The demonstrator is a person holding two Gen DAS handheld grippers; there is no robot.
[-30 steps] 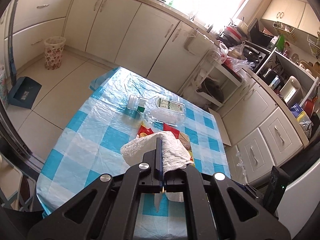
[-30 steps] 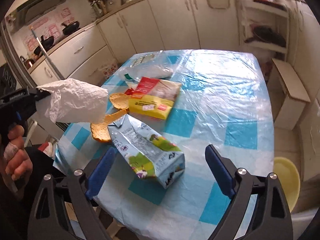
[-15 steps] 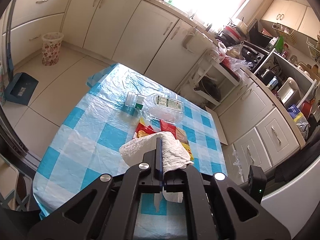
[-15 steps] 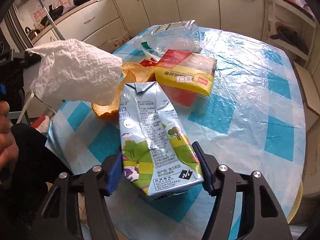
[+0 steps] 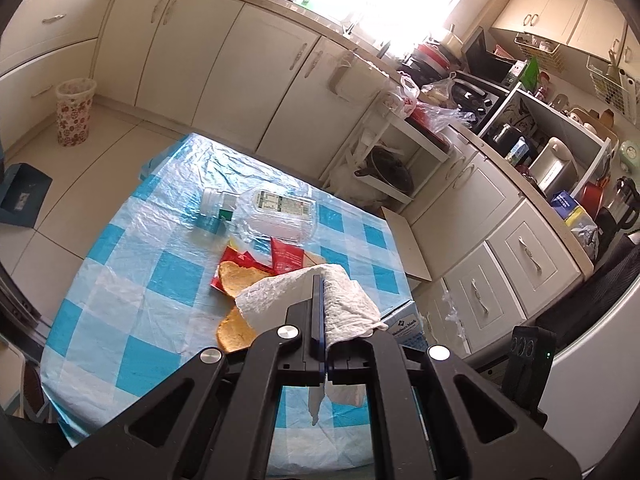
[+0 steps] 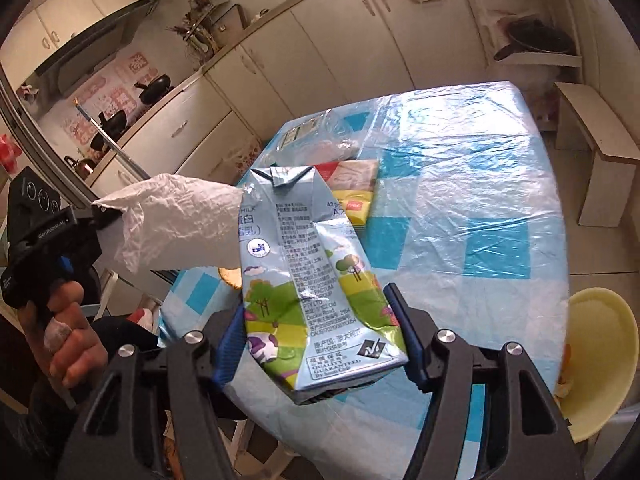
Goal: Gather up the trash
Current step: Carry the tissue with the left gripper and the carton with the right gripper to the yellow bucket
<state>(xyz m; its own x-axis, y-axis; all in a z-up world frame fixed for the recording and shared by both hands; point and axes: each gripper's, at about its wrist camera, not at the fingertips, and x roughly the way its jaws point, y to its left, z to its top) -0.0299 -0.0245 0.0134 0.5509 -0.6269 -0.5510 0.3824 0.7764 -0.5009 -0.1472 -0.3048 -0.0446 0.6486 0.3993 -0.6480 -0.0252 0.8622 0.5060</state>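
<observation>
My left gripper (image 5: 319,280) is shut on a crumpled white paper towel (image 5: 344,304) and holds it above the table's near edge; the towel also shows in the right wrist view (image 6: 168,220). My right gripper (image 6: 316,316) is shut on a blue milk carton (image 6: 308,264) and holds it in the air above the table's near corner. On the blue checked tablecloth (image 5: 132,280) lie two bread slices (image 5: 240,280), a red and yellow packet (image 5: 286,254) and a clear plastic bottle (image 5: 272,216) on its side.
A yellow bin (image 6: 600,356) stands on the floor right of the table. A patterned wastebasket (image 5: 74,112) stands by the far cabinets. A blue dustpan (image 5: 20,196) lies on the floor at left. A wooden stool (image 6: 592,136) stands beyond the table.
My right gripper closed on the milk carton and lifted it off the table. My left gripper kept the paper towel and rose a little, so the bread slices came into sight.
</observation>
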